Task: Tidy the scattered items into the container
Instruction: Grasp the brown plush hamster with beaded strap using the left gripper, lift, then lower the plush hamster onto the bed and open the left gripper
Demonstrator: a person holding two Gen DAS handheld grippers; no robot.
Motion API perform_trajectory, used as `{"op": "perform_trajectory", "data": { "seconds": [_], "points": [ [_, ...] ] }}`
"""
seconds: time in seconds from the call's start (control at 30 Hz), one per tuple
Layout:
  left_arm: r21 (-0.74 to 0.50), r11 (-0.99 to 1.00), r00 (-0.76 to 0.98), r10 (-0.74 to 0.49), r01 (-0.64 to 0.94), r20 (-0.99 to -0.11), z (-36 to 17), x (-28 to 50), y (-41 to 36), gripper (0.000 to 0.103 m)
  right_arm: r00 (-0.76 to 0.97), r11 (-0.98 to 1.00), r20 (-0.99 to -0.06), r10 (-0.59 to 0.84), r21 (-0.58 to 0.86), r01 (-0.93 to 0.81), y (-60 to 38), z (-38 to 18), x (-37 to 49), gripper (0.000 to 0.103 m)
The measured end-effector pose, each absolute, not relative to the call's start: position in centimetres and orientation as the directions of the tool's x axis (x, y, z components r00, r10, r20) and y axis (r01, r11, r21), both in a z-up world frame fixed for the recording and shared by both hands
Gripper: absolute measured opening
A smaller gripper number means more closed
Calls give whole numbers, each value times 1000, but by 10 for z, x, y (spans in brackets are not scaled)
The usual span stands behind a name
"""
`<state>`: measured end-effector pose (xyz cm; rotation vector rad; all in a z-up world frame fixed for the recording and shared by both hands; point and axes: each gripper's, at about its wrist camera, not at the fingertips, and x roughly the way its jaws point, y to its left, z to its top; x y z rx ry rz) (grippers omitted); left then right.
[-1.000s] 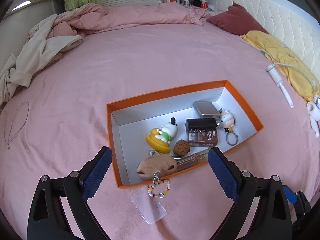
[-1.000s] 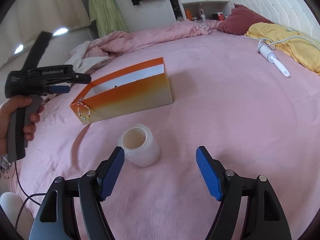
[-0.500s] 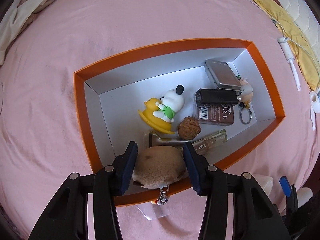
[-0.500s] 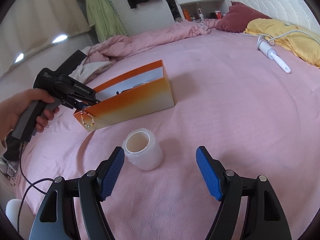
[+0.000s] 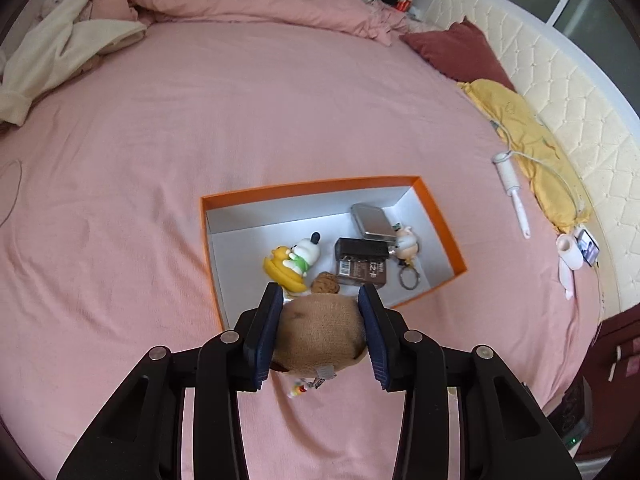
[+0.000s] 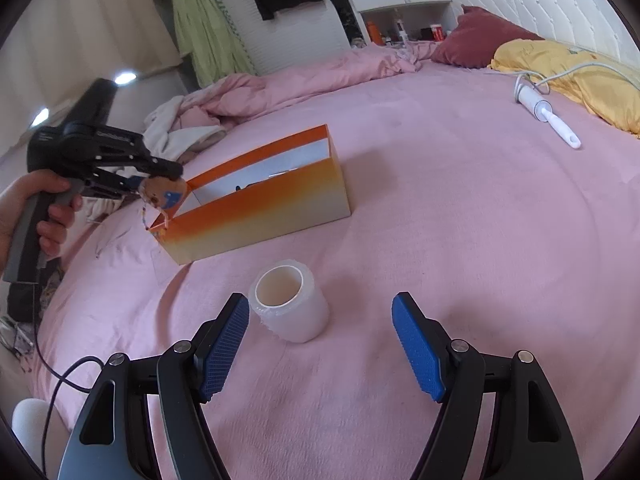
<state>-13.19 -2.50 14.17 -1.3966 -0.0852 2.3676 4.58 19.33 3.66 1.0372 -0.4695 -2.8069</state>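
My left gripper [image 5: 320, 300] holds a brown plush keychain [image 5: 320, 332] just above the near rim of the orange box [image 5: 316, 186]. Its jaws are closing, and both pads press the plush's sides. A beaded strap [image 5: 300, 390] hangs below the plush. Inside the box lie a yellow-and-white figure [image 5: 294, 262], a walnut [image 5: 326, 282], a dark carton [image 5: 362, 266], a metal tin [image 5: 372, 222] and a small figure keyring [image 5: 406, 246]. My right gripper [image 6: 320, 308] stands open low over the bed. A white tape roll [image 6: 290, 312] stands upright between its fingers, untouched, nearer the left one.
Everything rests on a pink bedsheet [image 5: 200, 140]. A white lint roller [image 5: 512, 188] with a cable lies to the right beside a yellow pillow [image 5: 520, 128]. A dark red pillow [image 5: 460, 52] and crumpled bedding [image 5: 80, 40] lie at the far side. A hand [image 6: 24, 208] grips the left tool.
The left gripper dropped onto the plush lying across the box's near rim, closed on it and lifted it up and back. The right gripper and the tape roll stayed put.
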Motion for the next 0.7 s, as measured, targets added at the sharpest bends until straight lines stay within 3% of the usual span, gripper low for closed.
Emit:
{"op": "perform_trajectory", "data": {
  "seconds": [0.17,0.6,0.7],
  "points": [
    [-74,-954,-598,242,-291,-764,157,-67,-29,41,-760,-955,-616,-205,296,17,185,34,52,74],
    [-87,-962,-583,226,-257,-781,49,3,-22,41,-765,-977,-624,-161,208,36,176,38,65,74],
    [-103,-971,-580,213,-217,-786,34,4,-23,50,-753,-978,-639,-158,205,32,176,34,62,74]
  ]
}}
